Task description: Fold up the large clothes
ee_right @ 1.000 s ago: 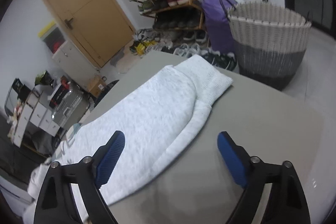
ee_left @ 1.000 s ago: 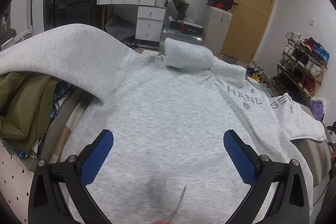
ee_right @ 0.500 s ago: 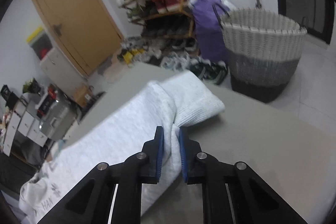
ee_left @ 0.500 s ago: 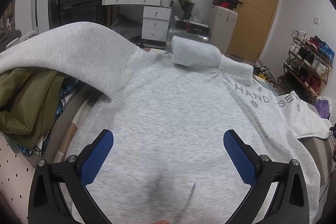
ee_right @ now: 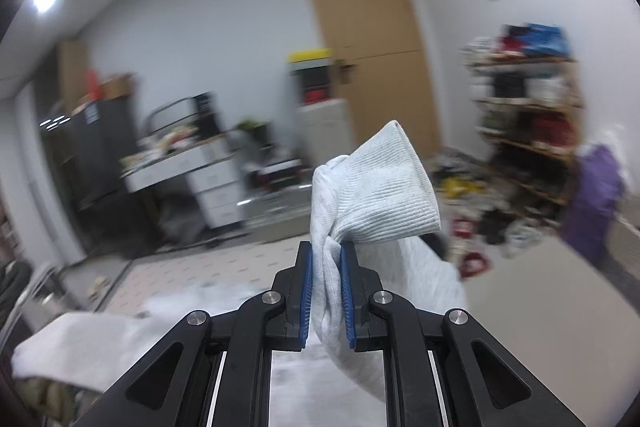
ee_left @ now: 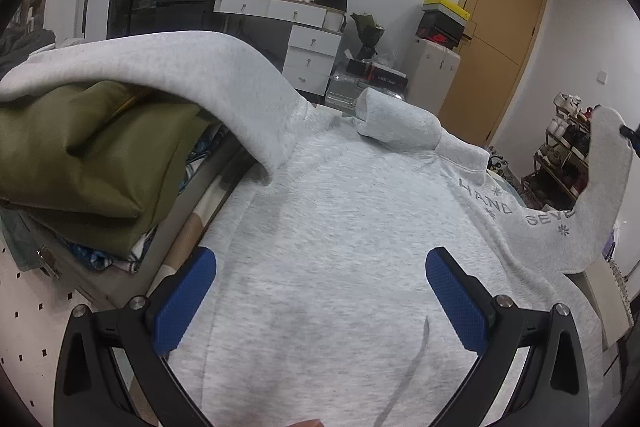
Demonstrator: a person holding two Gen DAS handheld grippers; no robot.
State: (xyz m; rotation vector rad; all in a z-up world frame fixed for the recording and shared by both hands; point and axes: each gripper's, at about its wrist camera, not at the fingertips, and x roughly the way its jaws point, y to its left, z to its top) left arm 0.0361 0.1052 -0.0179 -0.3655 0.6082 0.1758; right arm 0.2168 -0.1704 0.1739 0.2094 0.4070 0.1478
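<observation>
A grey sweatshirt (ee_left: 340,227) is spread flat on the tabletop (ee_left: 608,291), with one sleeve (ee_left: 180,67) draped over an olive garment (ee_left: 88,155) at the left. The left gripper (ee_left: 320,291) is held above the sweatshirt's body, its jaws released and wide apart, nothing between them. At the right, the right gripper (ee_right: 326,291) is clenched on the other sleeve (ee_right: 376,187) just behind the ribbed cuff, which is raised off the tabletop.
</observation>
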